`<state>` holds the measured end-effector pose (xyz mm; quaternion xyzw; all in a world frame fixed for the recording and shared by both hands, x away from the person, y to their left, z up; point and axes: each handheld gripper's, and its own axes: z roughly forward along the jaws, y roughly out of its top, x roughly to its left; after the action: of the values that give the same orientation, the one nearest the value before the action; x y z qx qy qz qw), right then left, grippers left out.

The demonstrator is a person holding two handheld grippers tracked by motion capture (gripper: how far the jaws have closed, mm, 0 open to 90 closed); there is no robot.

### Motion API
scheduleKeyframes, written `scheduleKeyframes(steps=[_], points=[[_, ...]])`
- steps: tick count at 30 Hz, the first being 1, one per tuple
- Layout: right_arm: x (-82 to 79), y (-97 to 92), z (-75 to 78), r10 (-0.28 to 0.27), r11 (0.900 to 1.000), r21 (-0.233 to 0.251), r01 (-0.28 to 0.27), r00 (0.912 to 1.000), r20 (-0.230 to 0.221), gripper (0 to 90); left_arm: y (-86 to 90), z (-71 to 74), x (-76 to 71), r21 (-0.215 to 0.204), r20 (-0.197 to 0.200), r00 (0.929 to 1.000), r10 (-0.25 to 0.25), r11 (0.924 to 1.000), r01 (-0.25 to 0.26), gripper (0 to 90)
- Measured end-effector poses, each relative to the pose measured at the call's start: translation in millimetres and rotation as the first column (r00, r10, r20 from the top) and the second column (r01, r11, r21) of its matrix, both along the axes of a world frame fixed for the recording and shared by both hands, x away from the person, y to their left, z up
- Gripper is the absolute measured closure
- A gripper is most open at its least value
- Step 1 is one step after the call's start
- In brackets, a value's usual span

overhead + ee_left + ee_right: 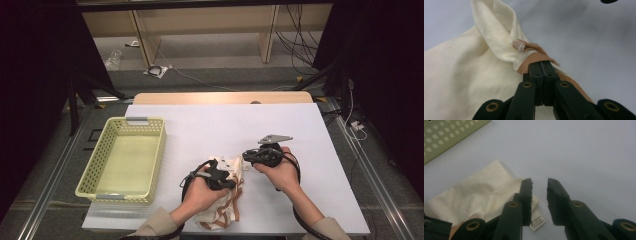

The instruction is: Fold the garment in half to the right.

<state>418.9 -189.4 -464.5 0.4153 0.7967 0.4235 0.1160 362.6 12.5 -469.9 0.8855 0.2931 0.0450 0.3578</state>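
Observation:
A cream cloth bag (pixel 223 210) with tan straps lies crumpled on the white table near the front edge. My left gripper (pixel 231 172) is on top of it. In the left gripper view my left gripper (pixel 540 65) is shut on a tan strap (pixel 534 58) where it meets the cream cloth (pixel 461 75). My right gripper (pixel 246 156) sits just right of the bag. In the right gripper view my right gripper (pixel 539 183) stands open with bare table between its jaws. The cloth (pixel 479 192) and a small white label (pixel 537 221) lie beside its left jaw.
A pale yellow perforated basket (pixel 85 170) with nothing in it stands at the left of the table, and its corner (pixel 446 137) appears in the right gripper view. White tabletop (pixel 225 125) stretches behind and to the right of the bag. Cables lie on the floor beyond the table.

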Motion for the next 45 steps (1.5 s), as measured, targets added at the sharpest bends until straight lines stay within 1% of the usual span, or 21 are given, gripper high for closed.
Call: scheduleKeyframes(steps=[7, 11, 15, 19, 20, 21, 23, 26, 27, 28, 29, 32, 35, 38, 39, 40, 41, 42, 43, 44, 45], points=[[-0.1, -0.9, -0.3, -0.007, 1.0000, 0.007, 0.007, 0.9998, -0.019, 70.0, -10.3, 2.6, -10.1, 0.023, 0.030, 0.9969, -0.073, 0.9971, 0.072, 83.4], [1.8, -7.9, 8.7, -0.070, 0.9964, 0.047, 0.070, 0.9975, -0.009, 66.0, -12.9, 6.5, -17.8, 0.016, 0.032, 0.9944, -0.101, 0.9949, 0.100, 80.6], [2.3, -10.6, 13.0, -0.083, 0.9941, 0.069, 0.083, 0.9965, -0.005, 63.5, -10.6, 11.2, -25.2, 0.018, 0.028, 0.9907, -0.133, 0.9910, 0.133, 78.8], [4.0, -4.8, 7.9, -0.053, 0.9974, 0.046, 0.056, 0.9972, -0.052, 59.7, 6.0, 21.5, -34.7, 0.018, 0.020, 0.9908, -0.134, 0.9909, 0.133, 74.6], [4.7, -3.1, 6.5, -0.045, 0.9981, 0.039, 0.048, 0.9971, -0.061, 59.1, 11.7, 23.0, -39.4, 0.002, 0.000, 0.9908, -0.135, 0.9908, 0.135, 74.1], [7.7, 2.8, 2.1, -0.018, 0.9997, 0.013, 0.020, 0.9923, -0.122, 55.5, 17.1, 22.3, -46.9, -0.013, -0.029, 0.9886, -0.148, 0.9890, 0.147, 73.0], [10.1, 8.0, -2.8, -0.010, 0.9999, -0.015, 0.007, 0.9879, -0.155, 55.6, 18.6, 18.9, -55.2, -0.017, -0.051, 0.9845, -0.168, 0.9858, 0.167, 72.4], [11.4, 11.4, -7.2, 0.002, 0.9985, -0.053, -0.012, 0.9832, -0.183, 60.3, 16.7, 14.5, -61.8, -0.010, -0.061, 0.9803, -0.188, 0.9822, 0.188, 72.4], [10.3, 14.0, -10.6, 0.009, 0.9963, -0.082, -0.025, 0.9824, -0.187, 70.0, 13.8, 10.3, -66.9, -0.006, -0.073, 0.9766, -0.202, 0.9793, 0.202, 73.0], [10.3, 14.0, -10.6, 0.009, 0.9963, -0.082, -0.025, 0.9824, -0.187, 70.0, 13.8, 10.3, -66.9, -0.006, -0.073, 0.9766, -0.202, 0.9793, 0.202, 73.4], [8.7, 15.3, -11.1, 0.028, 0.9939, -0.100, -0.048, 0.9809, -0.193, 79.5, 12.5, 7.8, -68.5, 0.000, -0.083, 0.9731, -0.215, 0.9765, 0.216, 73.6], [7.0, 17.1, -10.3, 0.045, 0.9919, -0.109, -0.066, 0.9811, -0.188, 86.3, 13.3, 9.0, -65.9, -0.005, -0.080, 0.9755, -0.205, 0.9787, 0.205, 73.6], [4.6, 21.1, -6.2, 0.078, 0.9869, -0.129, -0.097, 0.9864, -0.144, 87.8, 20.4, 16.3, -58.8, -0.023, -0.058, 0.9852, -0.161, 0.9868, 0.160, 73.5], [3.4, 23.2, -1.7, 0.108, 0.9875, -0.104, -0.119, 0.9887, -0.104, 87.8, 24.2, 17.7, -57.6, -0.022, -0.052, 0.9873, -0.150, 0.9886, 0.149, 72.9], [1.7, 27.3, 5.1, 0.133, 0.9868, -0.087, -0.137, 0.9902, -0.041, 87.9, 25.8, 16.1, -59.2, -0.021, -0.054, 0.9871, -0.151, 0.9884, 0.150, 72.6], [1.7, 27.3, 5.1, 0.133, 0.9868, -0.087, -0.137, 0.9902, -0.041, 87.9, 25.8, 16.1, -59.2, -0.021, -0.054, 0.9871, -0.151, 0.9884, 0.150, 72.3], [0.8, 32.1, 10.2, 0.150, 0.9872, -0.057, -0.149, 0.9887, 0.012, 88.1, 26.2, 14.3, -62.5, -0.020, -0.055, 0.9859, -0.158, 0.9874, 0.157, 72.0], [0.8, 32.1, 10.2, 0.150, 0.9872, -0.057, -0.149, 0.9887, 0.012, 88.1, 26.2, 14.3, -62.5, -0.020, -0.055, 0.9859, -0.158, 0.9874, 0.157, 71.9], [1.4, 35.7, 13.7, 0.169, 0.9854, -0.028, -0.168, 0.9831, 0.069, 88.1, 27.1, 14.4, -65.4, -0.022, -0.047, 0.9867, -0.156, 0.9877, 0.155, 71.8], [1.4, 35.7, 13.7, 0.169, 0.9854, -0.028, -0.168, 0.9831, 0.069, 88.1, 27.1, 14.4, -65.4, -0.022, -0.047, 0.9867, -0.156, 0.9877, 0.155, 71.7], [2.8, 37.5, 15.4, 0.170, 0.9853, 0.000, -0.171, 0.9795, 0.108, 88.1, 28.2, 15.5, -66.4, -0.019, -0.038, 0.9875, -0.153, 0.9882, 0.152, 71.5]])
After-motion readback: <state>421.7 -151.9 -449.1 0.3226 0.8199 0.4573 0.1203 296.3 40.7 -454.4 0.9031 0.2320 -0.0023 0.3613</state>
